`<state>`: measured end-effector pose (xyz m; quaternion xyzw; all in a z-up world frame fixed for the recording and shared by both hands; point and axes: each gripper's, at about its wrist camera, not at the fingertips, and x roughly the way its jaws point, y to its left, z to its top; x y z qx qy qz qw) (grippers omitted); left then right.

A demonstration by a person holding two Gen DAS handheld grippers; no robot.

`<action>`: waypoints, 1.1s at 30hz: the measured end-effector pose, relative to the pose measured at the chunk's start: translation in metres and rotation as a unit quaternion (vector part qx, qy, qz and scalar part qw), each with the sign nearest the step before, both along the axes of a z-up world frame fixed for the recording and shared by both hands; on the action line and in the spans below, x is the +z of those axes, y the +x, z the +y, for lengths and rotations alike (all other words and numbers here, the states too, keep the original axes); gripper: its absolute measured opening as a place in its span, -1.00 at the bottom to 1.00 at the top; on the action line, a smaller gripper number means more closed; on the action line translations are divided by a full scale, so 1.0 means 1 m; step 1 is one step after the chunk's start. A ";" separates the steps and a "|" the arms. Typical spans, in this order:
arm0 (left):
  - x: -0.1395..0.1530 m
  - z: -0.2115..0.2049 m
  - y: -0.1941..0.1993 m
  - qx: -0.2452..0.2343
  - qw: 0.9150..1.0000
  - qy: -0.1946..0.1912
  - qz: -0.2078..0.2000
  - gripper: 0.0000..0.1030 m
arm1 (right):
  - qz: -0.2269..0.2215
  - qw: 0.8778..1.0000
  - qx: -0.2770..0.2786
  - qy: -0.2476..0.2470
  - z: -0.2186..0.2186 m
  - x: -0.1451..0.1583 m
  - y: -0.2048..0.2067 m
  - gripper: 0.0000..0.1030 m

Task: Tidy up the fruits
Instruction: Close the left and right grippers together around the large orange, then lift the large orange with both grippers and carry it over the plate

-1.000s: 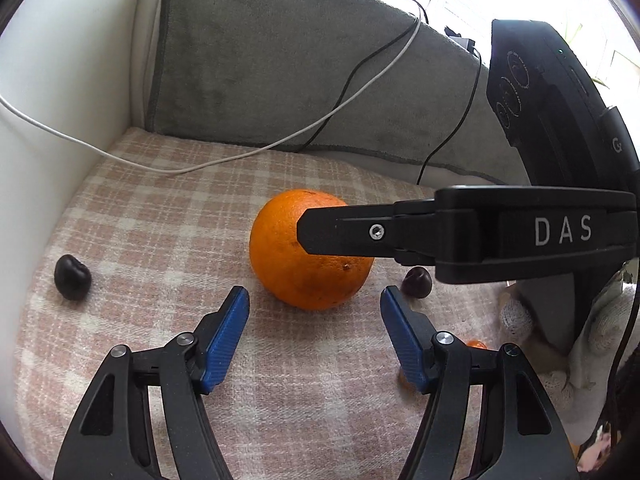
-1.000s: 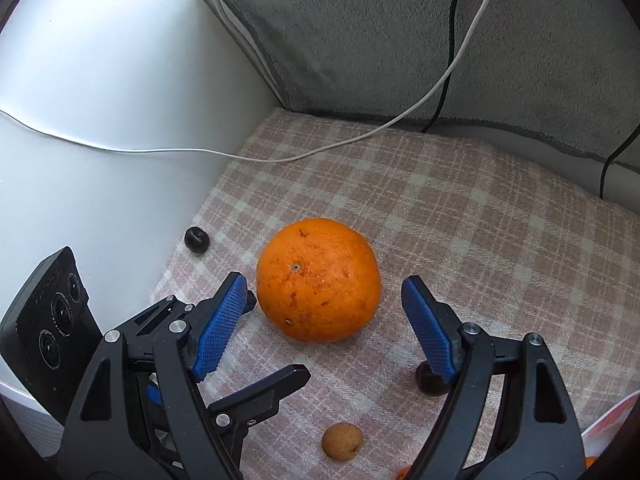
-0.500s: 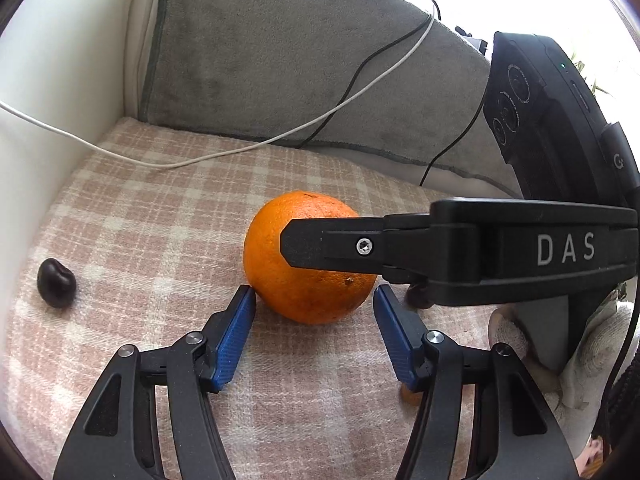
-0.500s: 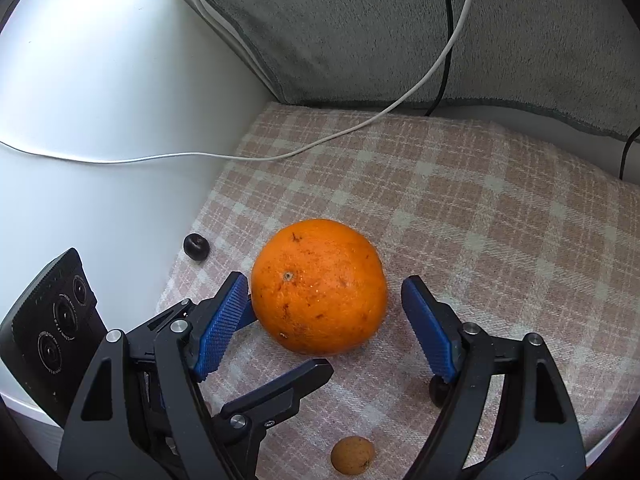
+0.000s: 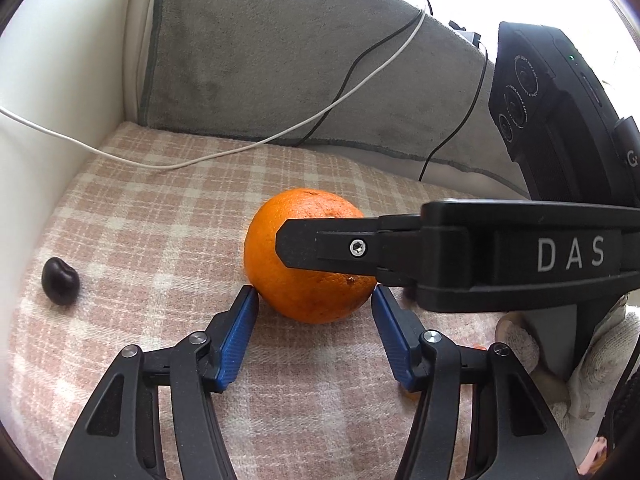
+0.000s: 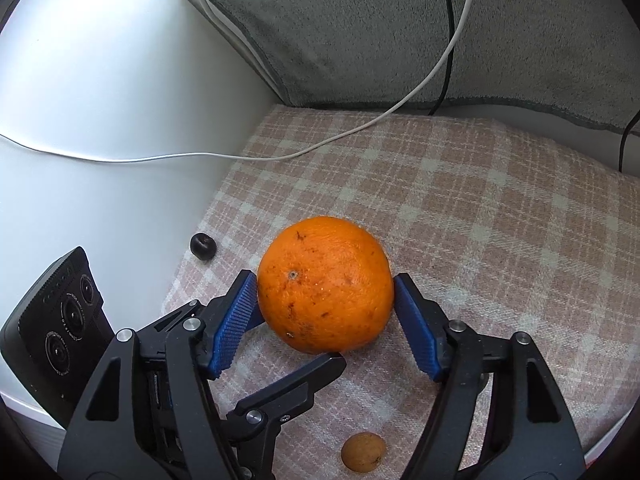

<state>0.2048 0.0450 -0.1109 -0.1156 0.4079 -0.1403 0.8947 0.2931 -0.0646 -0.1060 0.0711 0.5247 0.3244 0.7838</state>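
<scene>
A large orange [image 5: 308,264] [image 6: 324,284] lies on a pink plaid cloth [image 5: 160,216]. My right gripper [image 6: 324,312] has its blue pads [image 6: 236,316] against both sides of the orange, shut on it. My left gripper [image 5: 314,320] is open, its pad tips just beside the orange's near side. The right gripper's black finger [image 5: 360,248] crosses in front of the orange in the left wrist view. A dark cherry [image 5: 60,286] [image 6: 203,245] lies to the left. A small brown fruit [image 6: 363,451] lies near the front.
A grey cushion [image 5: 280,60] stands behind the cloth. White and black cables [image 5: 320,112] run across it and onto the cloth. A white wall [image 6: 100,100] bounds the left side. A dark fruit [image 5: 408,292] is mostly hidden behind the right gripper.
Both grippers moved forward to the orange. The right gripper's pads closed in from wide apart onto the orange's sides. The left gripper's tips came up beside it.
</scene>
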 end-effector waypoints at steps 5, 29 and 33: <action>0.007 -0.006 -0.011 0.000 1.000 0.001 -0.008 0.13 | -0.010 1.000 -0.003 0.002 -0.004 0.009 -0.014 0.41; 0.060 -0.069 -0.081 -0.026 0.997 0.020 -0.076 0.13 | -0.098 0.995 -0.027 0.020 -0.075 0.067 -0.097 0.40; 0.066 -0.085 -0.091 -0.036 0.996 0.021 -0.084 0.13 | -0.109 0.993 -0.033 0.018 -0.095 0.075 -0.108 0.40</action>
